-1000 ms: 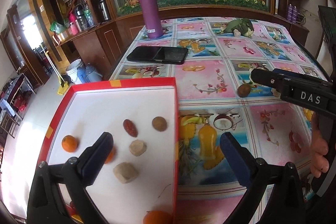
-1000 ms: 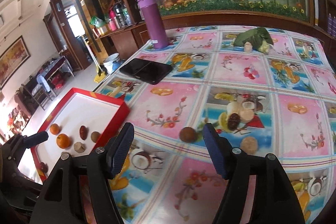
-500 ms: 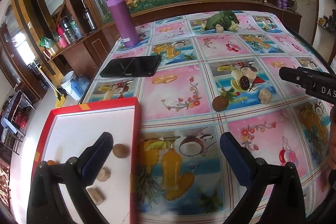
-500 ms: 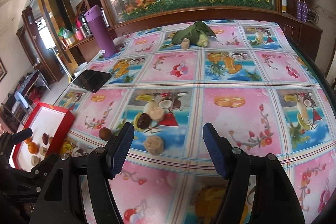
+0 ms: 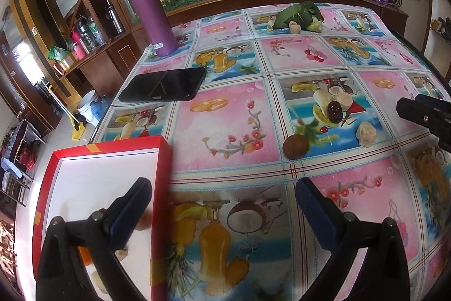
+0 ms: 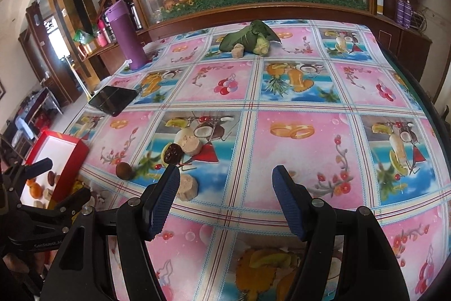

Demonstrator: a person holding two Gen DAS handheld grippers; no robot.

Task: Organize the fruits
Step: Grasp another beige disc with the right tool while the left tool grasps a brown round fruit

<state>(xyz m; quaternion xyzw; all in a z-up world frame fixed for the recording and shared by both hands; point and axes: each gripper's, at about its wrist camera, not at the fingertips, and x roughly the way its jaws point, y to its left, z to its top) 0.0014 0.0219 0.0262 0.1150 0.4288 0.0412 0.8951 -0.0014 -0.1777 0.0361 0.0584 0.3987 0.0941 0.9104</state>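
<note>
Loose fruits lie mid-table: a round brown fruit (image 5: 296, 146) (image 6: 123, 170), a dark wrinkled date (image 5: 335, 109) (image 6: 172, 153) and beige lumps (image 5: 366, 134) (image 6: 187, 186). My left gripper (image 5: 222, 188) hangs open and empty, straddling the right wall of the red tray (image 5: 166, 160) (image 6: 60, 157). The brown fruit lies ahead of it to the right. An orange (image 6: 35, 189) and other small fruits sit in the tray, partly hidden by the left finger. My right gripper (image 6: 225, 174) is open and empty over the cloth, with the nearest beige lump just beyond its left finger.
A purple bottle (image 5: 152, 16) and a black phone (image 5: 163, 88) stand at the table's left side. A green leaf bundle (image 6: 248, 37) with a beige lump lies at the far end. The table's edge drops off left of the tray and at the right.
The left gripper has swung right, off the tray's middle to its right wall. The right gripper shifted right, so the loose fruits now sit left of its fingers. Both stayed open.
</note>
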